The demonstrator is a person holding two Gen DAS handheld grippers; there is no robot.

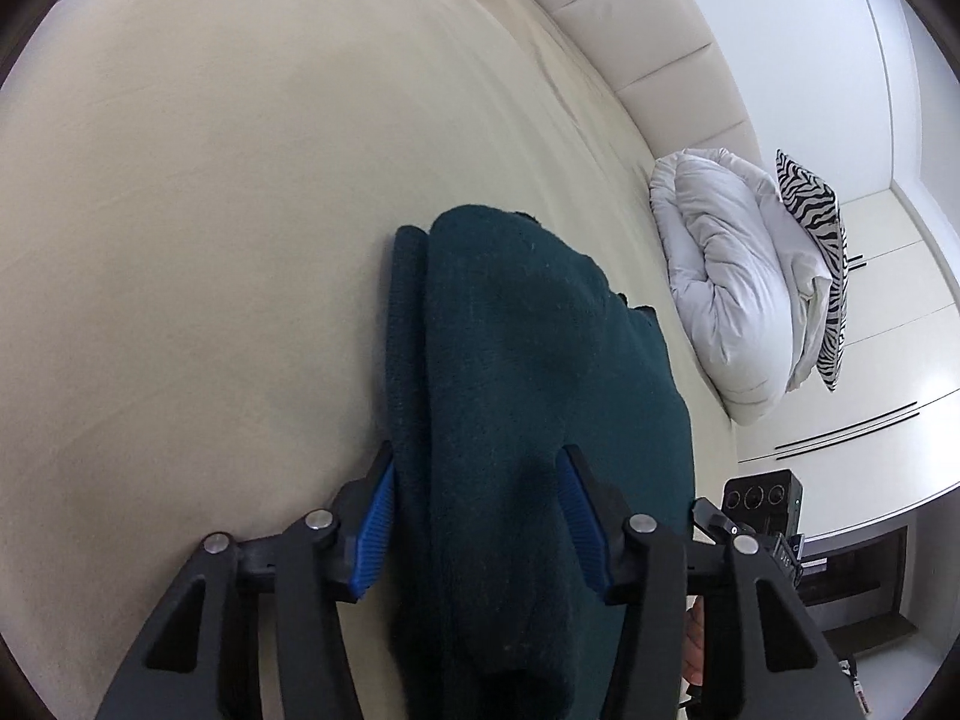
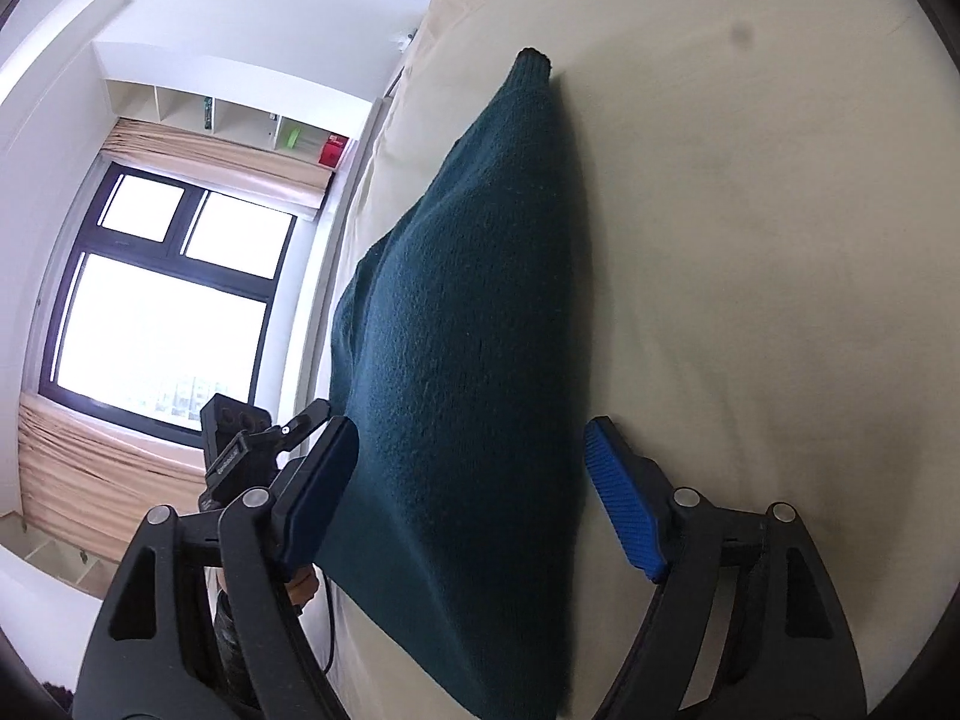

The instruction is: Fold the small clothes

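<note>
A dark green knitted garment (image 1: 528,372) lies folded lengthwise on the cream bed sheet (image 1: 210,240), a narrower folded layer showing along its left side. My left gripper (image 1: 479,513) straddles its near end, jaws apart: the left blue pad (image 1: 377,525) is at the fabric's edge and the right pad rests over the cloth. In the right wrist view the same garment (image 2: 468,330) runs away to a narrow cuff (image 2: 531,63). My right gripper (image 2: 474,486) is open around it, with a strip of sheet between the cloth and the right pad (image 2: 624,507).
A bunched white duvet (image 1: 720,282) and a zebra-print cushion (image 1: 819,252) sit on the bed's right side by the padded headboard (image 1: 648,30). A window (image 2: 168,300) with beige curtains lies past the bed's edge. The other gripper's black body (image 2: 234,444) shows beside the garment.
</note>
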